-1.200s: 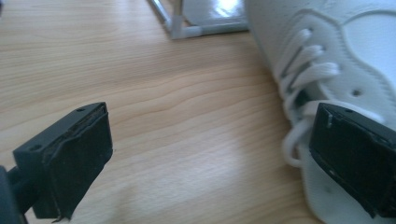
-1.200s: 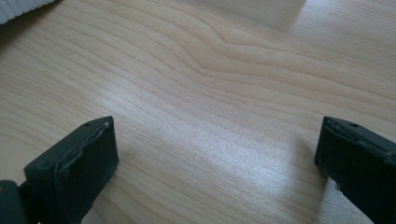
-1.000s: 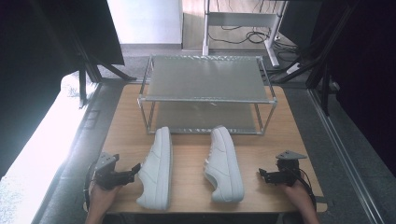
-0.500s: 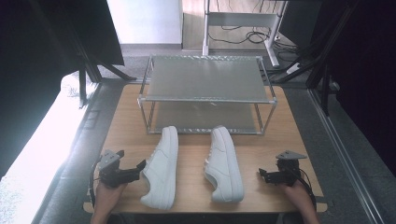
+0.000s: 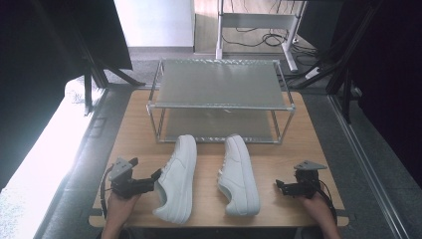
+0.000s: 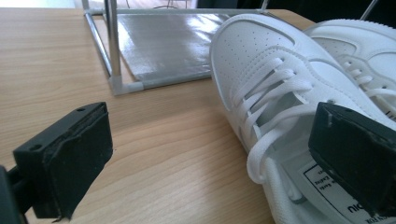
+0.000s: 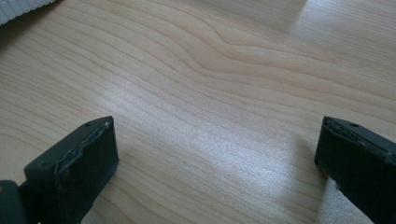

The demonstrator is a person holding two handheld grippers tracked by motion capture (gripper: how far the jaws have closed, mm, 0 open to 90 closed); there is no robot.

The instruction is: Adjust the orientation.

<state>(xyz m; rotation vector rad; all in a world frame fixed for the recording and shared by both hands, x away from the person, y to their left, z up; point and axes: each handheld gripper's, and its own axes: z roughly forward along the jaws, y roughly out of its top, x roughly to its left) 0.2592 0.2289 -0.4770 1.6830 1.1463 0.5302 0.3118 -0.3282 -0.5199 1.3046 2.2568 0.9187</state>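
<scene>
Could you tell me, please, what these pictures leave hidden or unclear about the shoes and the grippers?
- Left shoe: in the left gripper view its heel is cut off by the bottom edge, and the insole label is partly behind a jaw.
- Right shoe: its far side is hidden in the high view.
- Right gripper: too small in the high view to judge table contact.

High cam above, looks fwd/down on table (image 5: pixel 129 144). Claw cams low, close; left shares shoe (image 6: pixel 280 93) w/ high.

left tongs (image 5: pixel 158 175) now at left shoe (image 5: pixel 175 180), shoe's toe swung rightward
</scene>
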